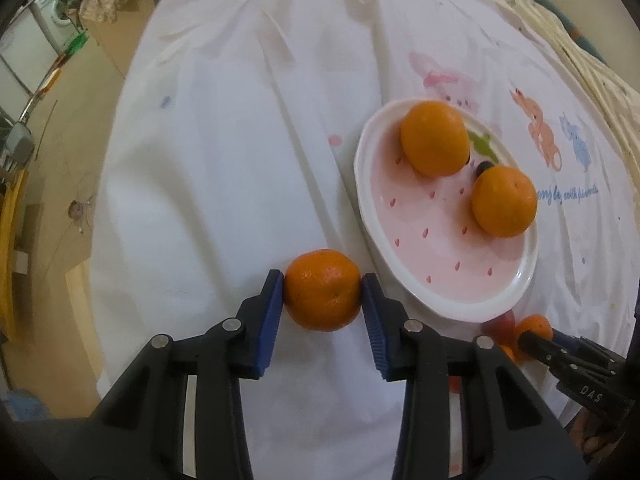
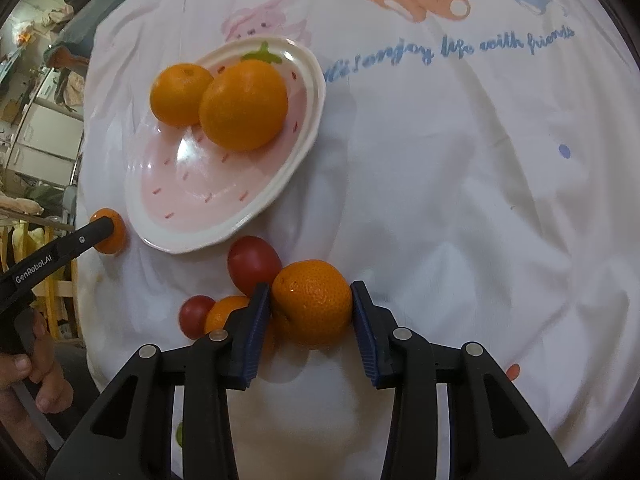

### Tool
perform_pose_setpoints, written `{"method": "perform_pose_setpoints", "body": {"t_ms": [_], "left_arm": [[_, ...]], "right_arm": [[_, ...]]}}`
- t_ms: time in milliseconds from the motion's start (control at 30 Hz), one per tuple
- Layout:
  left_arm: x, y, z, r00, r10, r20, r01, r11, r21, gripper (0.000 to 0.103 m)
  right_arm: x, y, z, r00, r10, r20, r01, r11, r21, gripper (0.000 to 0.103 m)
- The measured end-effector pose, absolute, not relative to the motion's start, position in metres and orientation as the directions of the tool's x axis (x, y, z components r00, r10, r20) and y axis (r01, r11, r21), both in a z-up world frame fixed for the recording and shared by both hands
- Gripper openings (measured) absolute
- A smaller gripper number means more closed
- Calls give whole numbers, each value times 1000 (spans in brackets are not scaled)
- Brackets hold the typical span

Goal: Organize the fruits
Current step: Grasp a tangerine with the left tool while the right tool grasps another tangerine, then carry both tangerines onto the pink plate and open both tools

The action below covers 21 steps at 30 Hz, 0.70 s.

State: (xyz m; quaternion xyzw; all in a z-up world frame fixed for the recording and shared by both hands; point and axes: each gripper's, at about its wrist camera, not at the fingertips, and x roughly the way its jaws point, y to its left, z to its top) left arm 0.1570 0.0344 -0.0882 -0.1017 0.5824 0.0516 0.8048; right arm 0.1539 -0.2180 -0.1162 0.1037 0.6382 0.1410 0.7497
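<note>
Mandarins (image 1: 322,290) (image 2: 312,304) pinched in both tongs, beside plate rim (image 1: 404,280).

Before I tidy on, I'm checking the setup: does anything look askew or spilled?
Nothing is spilled or damaged. The plate looks tilted on the rumpled cloth, its right rim riding higher; the two oranges on it touch each other there.

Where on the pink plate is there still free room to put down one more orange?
The near half of the plate is bare, from the two oranges to the near rim. Its far end is crowded. Below the rim, red fruits crowd the cloth.
</note>
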Motion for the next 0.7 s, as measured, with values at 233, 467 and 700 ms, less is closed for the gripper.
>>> {"method": "perform_pose_setpoints", "body": {"t_ms": [233, 467, 700], "left_arm": [[150, 47, -76, 350, -82, -933, -227, 959, -169, 34], [148, 30, -41, 409, -142, -901, -119, 971, -207, 34], [173, 19, -13, 439, -151, -886, -35, 982, -184, 34]], "right_arm": [[151, -226, -92, 197, 381, -903, -56, 924, 378, 42], [151, -231, -56, 259, 472, -843, -46, 877, 477, 42], [184, -227, -17, 332, 500, -800, -81, 860, 504, 42]]}}
